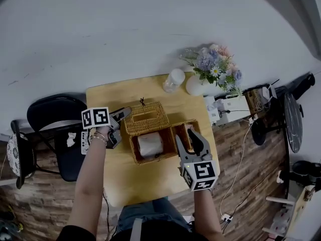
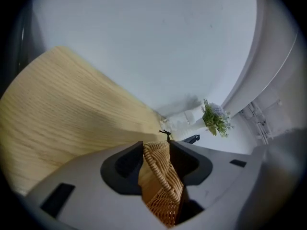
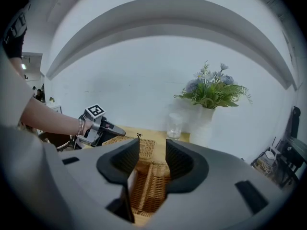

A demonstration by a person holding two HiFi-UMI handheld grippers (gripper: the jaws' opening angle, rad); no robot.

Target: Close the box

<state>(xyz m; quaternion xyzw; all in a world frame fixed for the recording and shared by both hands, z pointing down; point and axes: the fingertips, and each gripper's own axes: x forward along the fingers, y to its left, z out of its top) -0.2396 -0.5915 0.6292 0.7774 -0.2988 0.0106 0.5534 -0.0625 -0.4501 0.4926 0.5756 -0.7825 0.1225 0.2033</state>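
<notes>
Pinched in left claw [image 1: 125,113] the tan woven wicker lid [image 1: 146,118], at eleven o'clock of the open wicker box [image 1: 155,159] on the pale wooden bench [image 1: 113,99]. Kept right claw [image 1: 186,137] spread, seemingly straddling the wicker side flap [image 1: 181,128] at three o'clock.

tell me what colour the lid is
Golden-brown woven wicker; the lid shows best in the head view.

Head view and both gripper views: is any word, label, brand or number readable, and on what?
None readable.
Left tool and right tool: black-and-white square markers only, no letters.
White boxes right of the table: any print too small to read.
</notes>
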